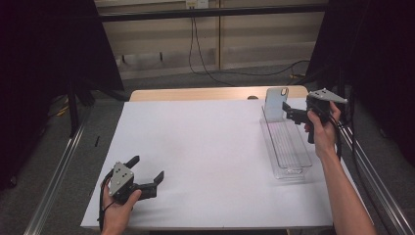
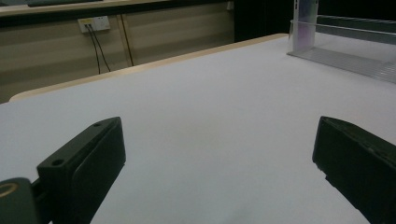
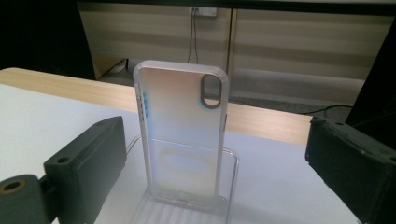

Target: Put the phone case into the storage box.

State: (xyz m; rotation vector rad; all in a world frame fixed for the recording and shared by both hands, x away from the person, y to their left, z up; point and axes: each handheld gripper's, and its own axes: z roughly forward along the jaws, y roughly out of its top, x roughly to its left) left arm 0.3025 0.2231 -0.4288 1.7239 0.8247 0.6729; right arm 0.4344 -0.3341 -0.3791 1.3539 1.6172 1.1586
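A translucent phone case [image 1: 275,103] stands upright at the far end of a long clear tray [image 1: 295,159] on the right of the white table [image 1: 210,147]. My right gripper [image 1: 290,112] is held just right of the case, open, its jaws pointing at it. In the right gripper view the phone case [image 3: 182,130] stands in the clear tray [image 3: 232,172], a little ahead of my right gripper [image 3: 212,144], with one jaw to each side and neither touching it. My left gripper [image 1: 148,167] rests low at the near left, open and holding nothing.
In the left gripper view my left gripper [image 2: 215,140] faces bare white tabletop, with the tray [image 2: 345,51] and the case [image 2: 306,18] far off at the upper right. A wooden table edge [image 1: 195,93] runs behind the white surface. Cables hang on the back wall.
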